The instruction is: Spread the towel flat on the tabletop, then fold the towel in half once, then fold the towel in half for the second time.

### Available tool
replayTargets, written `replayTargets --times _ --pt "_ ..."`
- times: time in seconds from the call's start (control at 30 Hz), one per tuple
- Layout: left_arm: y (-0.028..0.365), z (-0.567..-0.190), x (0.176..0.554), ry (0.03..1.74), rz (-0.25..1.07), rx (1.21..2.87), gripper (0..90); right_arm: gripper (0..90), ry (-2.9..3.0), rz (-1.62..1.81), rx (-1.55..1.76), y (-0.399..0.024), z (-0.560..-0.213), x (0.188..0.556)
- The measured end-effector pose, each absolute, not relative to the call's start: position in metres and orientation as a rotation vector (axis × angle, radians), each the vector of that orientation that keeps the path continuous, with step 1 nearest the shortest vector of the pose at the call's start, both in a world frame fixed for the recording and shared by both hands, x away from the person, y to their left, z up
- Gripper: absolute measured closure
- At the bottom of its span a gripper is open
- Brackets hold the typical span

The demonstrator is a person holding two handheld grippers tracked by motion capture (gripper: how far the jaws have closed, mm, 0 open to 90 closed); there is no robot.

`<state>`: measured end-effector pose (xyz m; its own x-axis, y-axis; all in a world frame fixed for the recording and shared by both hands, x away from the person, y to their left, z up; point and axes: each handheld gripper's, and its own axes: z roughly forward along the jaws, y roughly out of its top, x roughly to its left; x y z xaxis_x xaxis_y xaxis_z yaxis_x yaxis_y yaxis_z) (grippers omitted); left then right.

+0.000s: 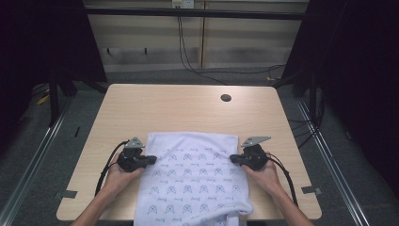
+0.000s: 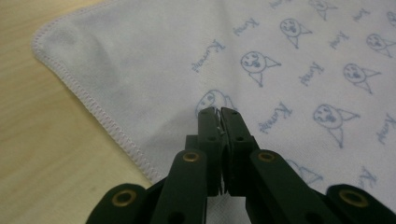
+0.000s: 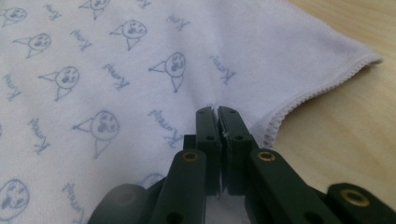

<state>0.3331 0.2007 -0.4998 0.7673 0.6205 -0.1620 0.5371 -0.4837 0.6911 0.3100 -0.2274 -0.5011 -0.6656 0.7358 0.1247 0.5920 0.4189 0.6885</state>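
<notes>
A white cloth [image 1: 193,174] printed with small blue faces and words lies flat on the wooden table [image 1: 179,108], its near end hanging over the front edge. My left gripper [image 1: 151,159] sits at the cloth's left edge, pointing inward. In the left gripper view its jaws [image 2: 217,112] are pressed together with a sliver of white cloth [image 2: 140,70] pinched between them. My right gripper [image 1: 234,158] mirrors it at the right edge. Its jaws [image 3: 217,111] are likewise closed on a thin fold of the cloth [image 3: 116,70], near the stitched hem.
A round dark cable hole [image 1: 226,98] sits in the tabletop at the far right. Bare wood stretches beyond the cloth and along both its sides. Black curtains and metal floor rails flank the table; cables run down the back wall.
</notes>
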Motion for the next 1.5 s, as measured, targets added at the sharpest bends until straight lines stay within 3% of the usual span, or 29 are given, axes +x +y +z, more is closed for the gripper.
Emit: replayTargets --times 0.13,0.43,0.53,0.67,0.73,1.03,1.23,1.33,1.5 --pt "0.197 -0.498 0.317 0.804 0.128 2.228 88.0 88.0 2.496 1.091 1.154 -0.233 -0.501 0.297" --pt "0.198 -0.497 0.277 0.755 -0.032 2.236 87.6 87.8 2.562 1.087 1.129 -0.243 -0.497 0.242" --pt "0.197 -0.495 0.270 0.733 0.008 2.261 87.2 87.9 2.565 1.085 1.132 -0.243 -0.497 0.235" --pt "0.196 -0.497 0.291 0.822 0.025 2.214 86.0 87.5 2.511 1.061 1.146 -0.240 -0.498 0.251" --pt "0.198 -0.496 0.299 0.851 0.035 2.195 81.0 86.5 2.498 1.074 1.162 -0.240 -0.499 0.260" --pt "0.216 -0.494 0.347 0.951 0.156 2.115 71.3 62.2 2.370 1.102 1.236 -0.256 -0.487 0.299" --pt "0.223 -0.494 0.369 1.017 0.175 2.071 66.3 58.2 2.324 1.094 1.293 -0.263 -0.489 0.339" --pt "0.224 -0.493 0.376 1.024 0.189 2.032 65.0 58.0 2.330 1.109 1.290 -0.263 -0.493 0.348" --pt "0.215 -0.495 0.382 1.013 0.228 2.107 59.7 58.3 2.355 1.083 1.300 -0.262 -0.498 0.351"
